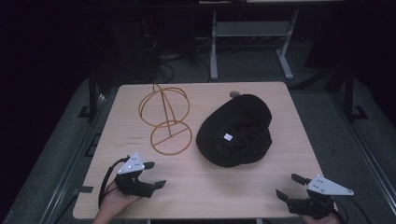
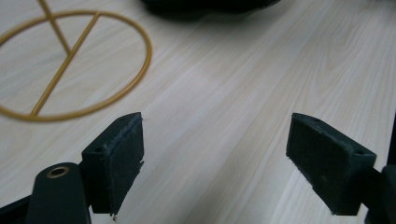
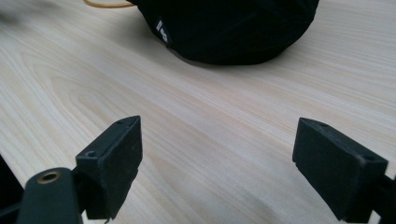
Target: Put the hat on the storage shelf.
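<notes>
A: What could go wrong from here?

B: Take the black cap as the landmark. It lies upside down on the counter, opening up, soft and floppy. A pinch on one edge would probably just fold the fabric or drag the whole cap across the wood instead of lifting it cleanly.

A: And the wire thing?

B: The gold wire stand sits just left of the cap, near it but apart as far as I can tell. It looks light and thin. If the cap is swept leftward, or a jaw clips one of the rings, I'd expect the stand to skid or tip.

A: Where are the grippers?

B: Both are nearer the person than the cap. The left hand-held gripper is below and left of it, close to the stand's lower ring; its jaws stand wide apart over bare wood, grasping nothing. The right hand-held gripper is below and right of the cap, by the counter's near edge, also spread wide and empty.

A: Any writing?

B: A small white tag sits inside the cap, and the right gripper view shows a little white mark on the cap's side. Both are too small to read. Faint marks on the wood left of the stand are illegible too.
</notes>
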